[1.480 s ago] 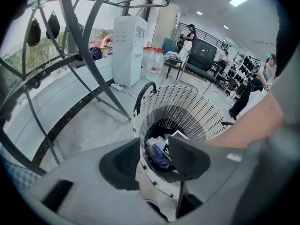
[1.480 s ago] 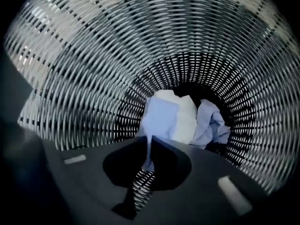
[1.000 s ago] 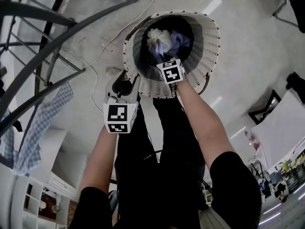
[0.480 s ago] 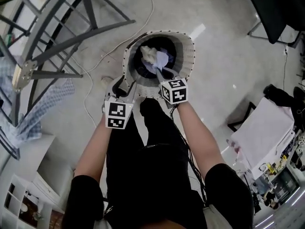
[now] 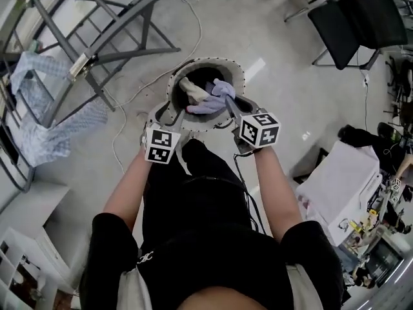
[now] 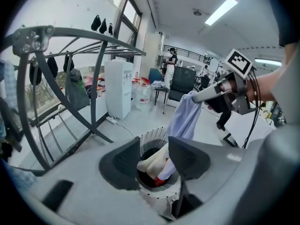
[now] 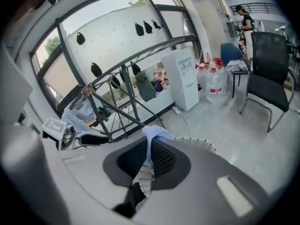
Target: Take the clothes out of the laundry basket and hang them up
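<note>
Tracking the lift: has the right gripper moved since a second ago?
Yes: right gripper, shut on lilac garment, rose out of the laundry basket, above its rim.

The laundry basket (image 5: 240, 82) stands on the floor (image 5: 284, 141), drying rack (image 5: 97, 37) to its left, chair (image 5: 355, 18) at far right.

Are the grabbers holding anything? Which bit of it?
The right gripper pinches the pale purple garment by a bunched upper edge; the rest hangs toward the basket. The left gripper holds nothing.
</note>
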Demonstrator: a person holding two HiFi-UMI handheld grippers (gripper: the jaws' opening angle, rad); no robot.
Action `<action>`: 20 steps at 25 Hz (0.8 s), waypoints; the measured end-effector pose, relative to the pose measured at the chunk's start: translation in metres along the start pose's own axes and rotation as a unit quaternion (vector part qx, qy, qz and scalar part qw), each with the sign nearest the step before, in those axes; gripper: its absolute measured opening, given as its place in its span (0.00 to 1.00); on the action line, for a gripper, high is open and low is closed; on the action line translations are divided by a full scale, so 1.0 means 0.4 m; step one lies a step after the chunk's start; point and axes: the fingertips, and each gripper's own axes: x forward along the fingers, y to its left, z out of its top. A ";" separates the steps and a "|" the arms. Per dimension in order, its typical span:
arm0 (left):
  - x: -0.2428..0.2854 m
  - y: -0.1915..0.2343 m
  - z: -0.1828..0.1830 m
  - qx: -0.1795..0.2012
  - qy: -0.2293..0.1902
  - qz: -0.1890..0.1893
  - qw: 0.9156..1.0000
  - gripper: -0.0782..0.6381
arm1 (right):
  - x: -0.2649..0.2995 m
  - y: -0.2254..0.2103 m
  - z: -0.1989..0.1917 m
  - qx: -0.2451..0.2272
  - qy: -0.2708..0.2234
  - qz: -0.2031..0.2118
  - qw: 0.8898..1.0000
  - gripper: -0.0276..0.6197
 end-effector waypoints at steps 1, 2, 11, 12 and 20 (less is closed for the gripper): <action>-0.006 -0.003 0.014 0.001 -0.005 0.001 1.000 0.39 | -0.029 0.023 0.031 -0.016 -0.004 0.010 1.000 0.09; -0.011 -0.006 0.027 0.002 -0.011 0.001 1.000 0.39 | -0.058 0.048 0.060 -0.032 -0.007 0.020 0.999 0.09; -0.016 -0.042 0.018 0.028 0.018 -0.016 0.999 0.40 | -0.274 0.229 0.275 -0.081 -0.062 0.082 0.991 0.09; -0.010 -0.051 0.009 0.033 0.025 -0.022 0.999 0.41 | -0.293 0.236 0.293 -0.085 -0.064 0.080 0.991 0.09; 0.106 -0.113 -0.127 0.076 0.109 -0.054 0.990 0.43 | -0.409 0.280 0.397 -0.112 -0.086 0.082 0.987 0.09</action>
